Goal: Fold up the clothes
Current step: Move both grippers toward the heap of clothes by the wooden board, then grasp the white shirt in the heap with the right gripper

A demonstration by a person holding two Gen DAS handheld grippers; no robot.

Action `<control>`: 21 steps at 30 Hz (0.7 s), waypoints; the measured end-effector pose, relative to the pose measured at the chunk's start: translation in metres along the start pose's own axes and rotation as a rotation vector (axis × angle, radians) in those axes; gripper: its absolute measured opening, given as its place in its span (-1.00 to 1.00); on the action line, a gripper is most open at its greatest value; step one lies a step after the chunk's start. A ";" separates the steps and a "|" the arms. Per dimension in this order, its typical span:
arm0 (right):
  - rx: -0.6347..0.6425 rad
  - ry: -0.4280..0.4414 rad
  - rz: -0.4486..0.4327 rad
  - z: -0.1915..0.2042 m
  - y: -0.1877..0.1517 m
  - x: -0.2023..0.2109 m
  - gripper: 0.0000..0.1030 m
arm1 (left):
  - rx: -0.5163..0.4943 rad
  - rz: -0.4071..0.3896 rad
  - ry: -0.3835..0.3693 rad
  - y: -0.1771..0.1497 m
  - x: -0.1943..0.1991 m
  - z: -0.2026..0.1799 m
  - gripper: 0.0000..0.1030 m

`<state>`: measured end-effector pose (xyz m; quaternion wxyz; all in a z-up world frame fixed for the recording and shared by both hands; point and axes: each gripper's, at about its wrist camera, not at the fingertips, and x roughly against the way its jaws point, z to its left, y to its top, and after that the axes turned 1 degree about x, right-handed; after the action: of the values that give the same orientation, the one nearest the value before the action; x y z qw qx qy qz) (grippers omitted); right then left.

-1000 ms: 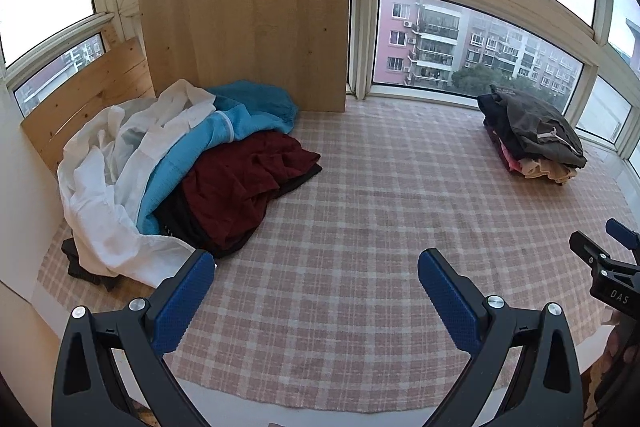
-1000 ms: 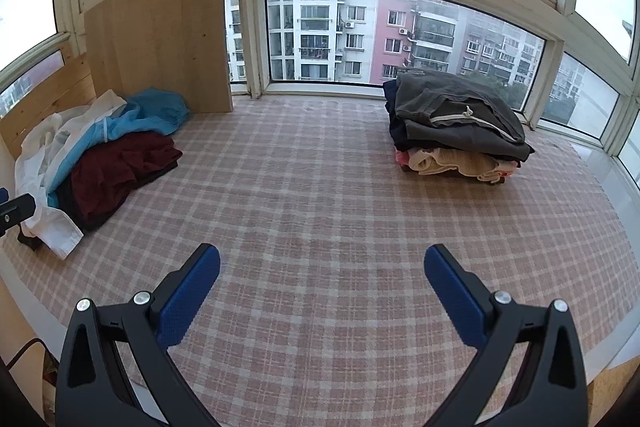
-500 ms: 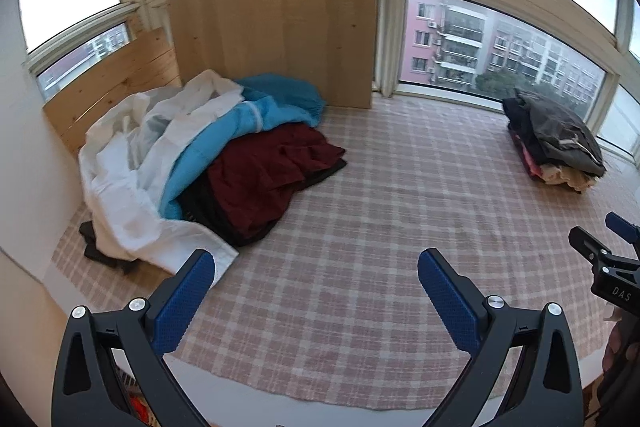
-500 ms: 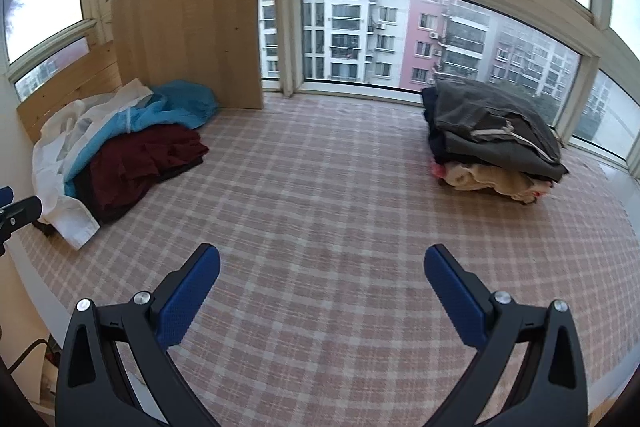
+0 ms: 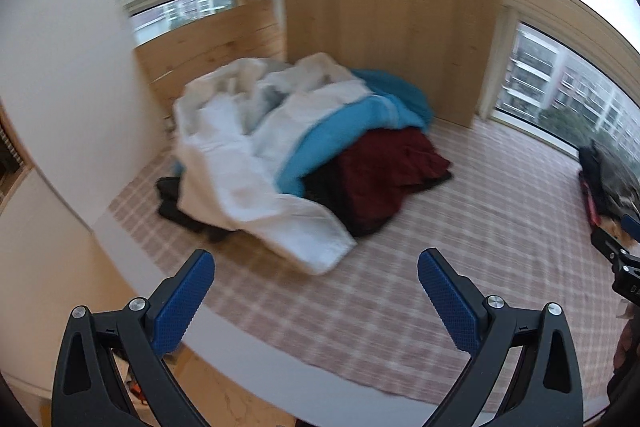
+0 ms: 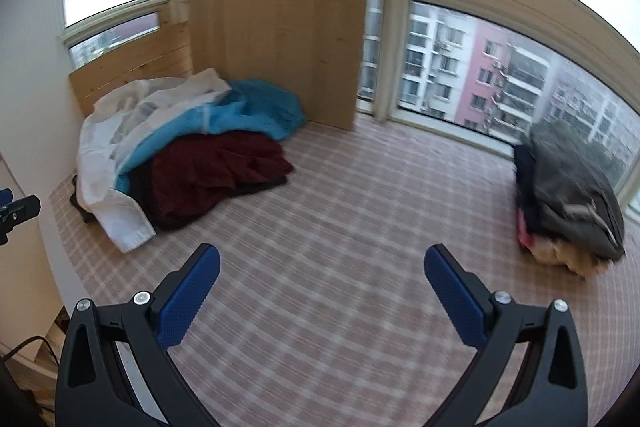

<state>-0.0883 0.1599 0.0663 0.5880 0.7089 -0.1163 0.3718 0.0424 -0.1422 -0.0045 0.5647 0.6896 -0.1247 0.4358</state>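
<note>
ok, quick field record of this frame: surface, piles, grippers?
surface: plaid cloth
unfolded pile: back left, white garment on top, blue garment and maroon garment beside it
folded stack: far right, grey garment on top
left gripper: open, empty, facing the unfolded pile
right gripper: open, empty, over bare cloth
backdrop: wooden board against the windows

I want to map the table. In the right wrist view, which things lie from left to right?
White garment → dark red garment → bare checked cloth → folded stack.
</note>
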 end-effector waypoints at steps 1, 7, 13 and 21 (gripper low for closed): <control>0.012 0.008 -0.004 0.009 0.006 -0.004 1.00 | 0.012 -0.003 0.012 0.002 -0.002 0.012 0.99; 0.070 0.056 -0.023 0.075 0.045 -0.031 1.00 | 0.055 -0.016 0.045 0.022 -0.023 0.082 0.99; 0.101 0.132 -0.037 0.151 0.102 -0.065 1.00 | 0.074 -0.034 0.079 0.057 -0.049 0.161 0.99; 0.152 0.299 -0.034 0.254 0.175 -0.137 1.00 | 0.084 -0.033 0.076 0.088 -0.084 0.234 0.99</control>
<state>-0.1899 -0.1602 0.0982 0.5498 0.6897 0.0129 0.4710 0.0418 -0.4056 -0.0037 0.5466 0.6977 -0.0734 0.4572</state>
